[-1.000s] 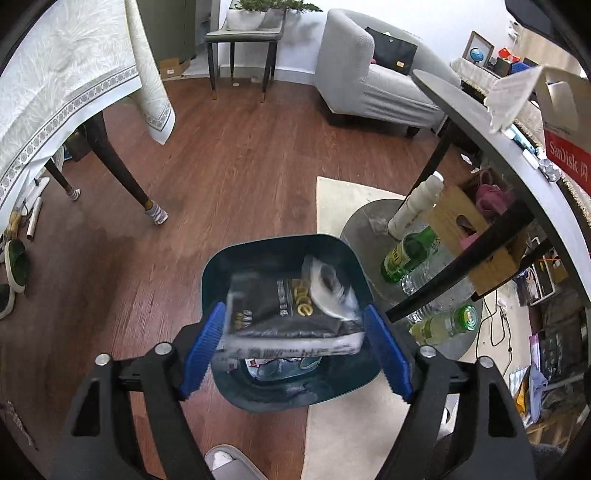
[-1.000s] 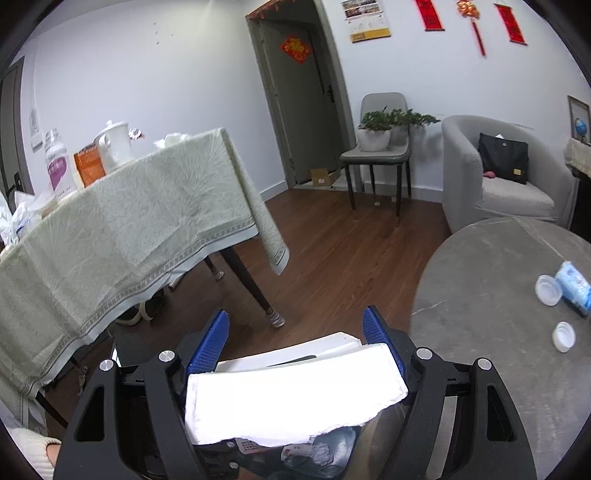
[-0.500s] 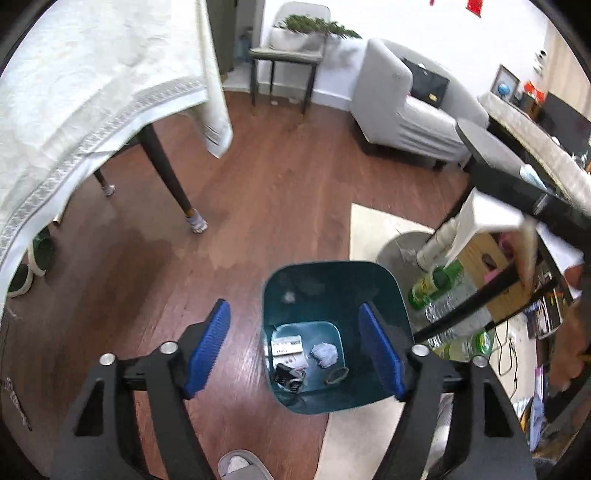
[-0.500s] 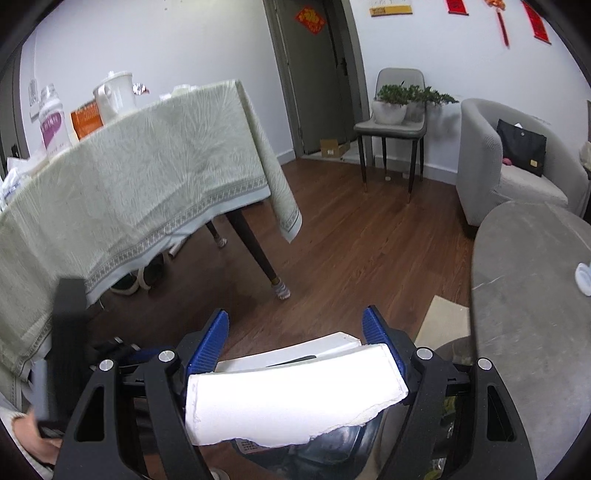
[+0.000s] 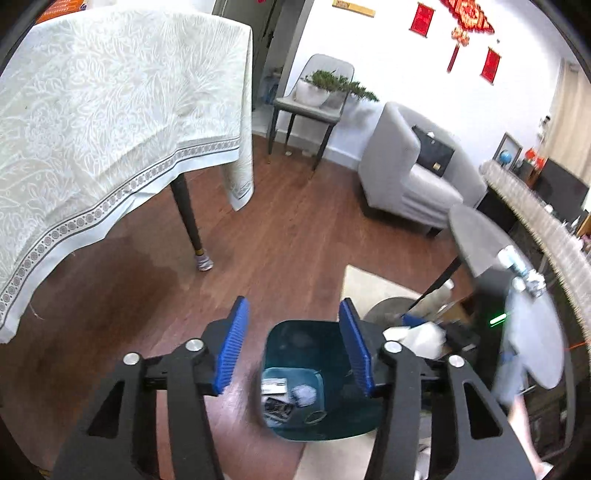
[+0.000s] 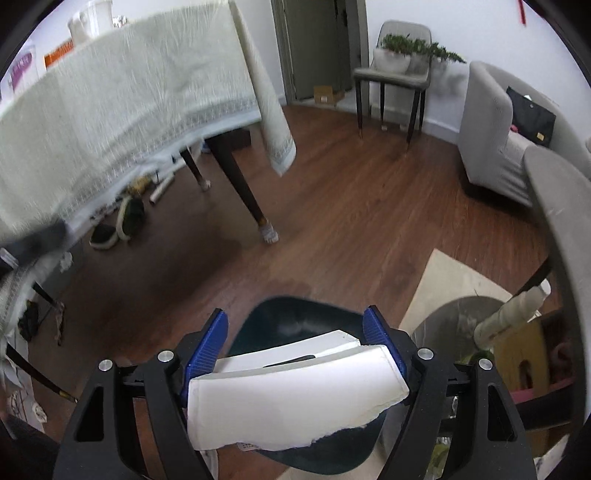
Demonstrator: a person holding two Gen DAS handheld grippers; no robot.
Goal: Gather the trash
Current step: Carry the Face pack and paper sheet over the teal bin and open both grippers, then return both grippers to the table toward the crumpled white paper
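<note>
hovering above a dark teal trash bin (image 5: pixel 334 424) on the wooden floor (image 5: pixel 288 236), left gripper (image 5: pixel 295 347) tilted downward, blue pads (image 5: pixel 231 347) spread wide with nothing between them. inside the bin, at its bottom: crumpled wrappers and paper scraps (image 5: pixel 286 397), a little blurred. beside it to the right, seen from the left wrist, the right gripper (image 5: pixel 417 338) with its white load, smeared by motion.

from the right wrist, right gripper (image 6: pixel 295 354) also angled down over the same trash bin (image 6: pixel 295 321), fingers (image 6: pixel 205 350) clamped on a folded piece of white torn paper packaging (image 6: pixel 295 398) with a ragged lower edge; packaging held across the bin's opening, above the rim, not inside.

around the bin: brown wooden floor, a beige rug (image 5: pixel 373 288) partly under the bin's right side, a dining table draped in a pale green patterned tablecloth (image 5: pixel 110 122) on the left with a dark leg (image 5: pixel 188 218) ending in a sock-like cover. further back, a grey chair (image 5: pixel 314 107) carrying a potted plant (image 5: pixel 332 85), a grey armchair (image 5: pixel 410 173) with a black bag (image 5: pixel 432 155) on its seat, red hangings (image 5: pixel 461 33) on the white wall. to the right, a round grey table (image 6: pixel 554 206), with bottles (image 6: pixel 513 314) on a lower shelf beneath it.
</note>
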